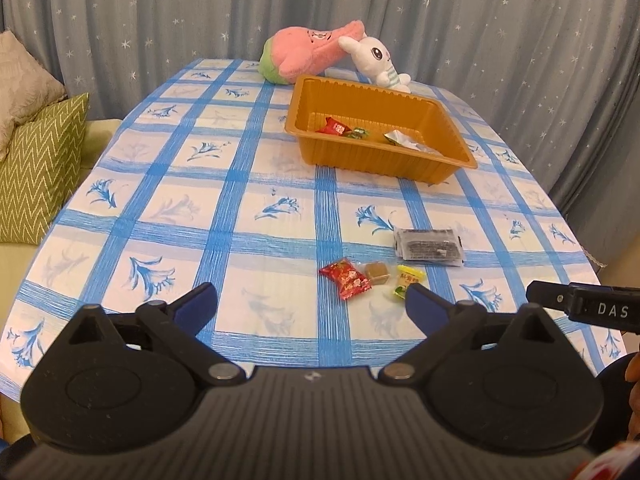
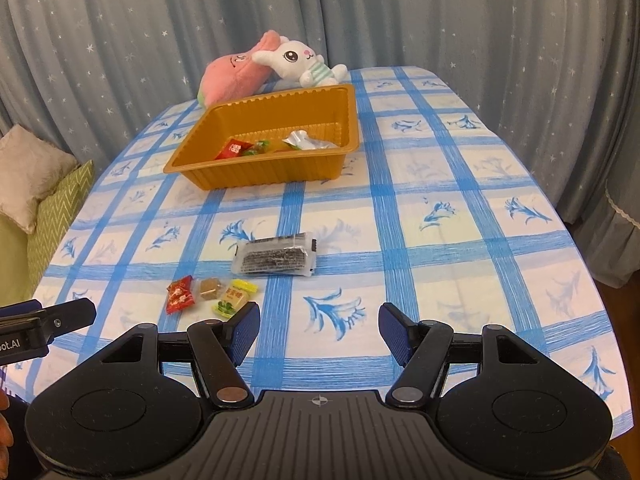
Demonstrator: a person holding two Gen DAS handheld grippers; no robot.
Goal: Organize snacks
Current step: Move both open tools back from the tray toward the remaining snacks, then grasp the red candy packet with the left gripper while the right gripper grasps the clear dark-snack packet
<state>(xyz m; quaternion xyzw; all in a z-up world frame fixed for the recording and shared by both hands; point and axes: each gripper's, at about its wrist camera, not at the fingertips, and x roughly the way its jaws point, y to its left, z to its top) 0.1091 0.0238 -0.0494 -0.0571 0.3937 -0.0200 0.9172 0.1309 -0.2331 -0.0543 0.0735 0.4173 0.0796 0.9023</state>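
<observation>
An orange tray (image 1: 320, 148) (image 2: 276, 168) stands far on the table and holds a red packet (image 1: 335, 126), a green candy (image 1: 357, 133) and a silver wrapper (image 1: 408, 141). Nearer lie a dark seaweed pack (image 1: 429, 245) (image 2: 276, 256), a red candy (image 1: 345, 278) (image 2: 180, 294), a brown cube (image 1: 378, 271) (image 2: 210, 287) and a yellow candy (image 1: 408, 280) (image 2: 234, 296). My left gripper (image 1: 311, 300) hovers open in front of the loose candies, nothing between its fingers. My right gripper (image 2: 319, 322) is open and empty, to the right of the candies.
A pink plush (image 1: 308, 52) and a white rabbit plush (image 1: 376, 60) lie behind the tray. Cushions (image 1: 40, 168) sit on a sofa left of the table. A grey starred curtain (image 1: 480, 20) hangs behind. The blue checked tablecloth (image 1: 240, 200) covers the table.
</observation>
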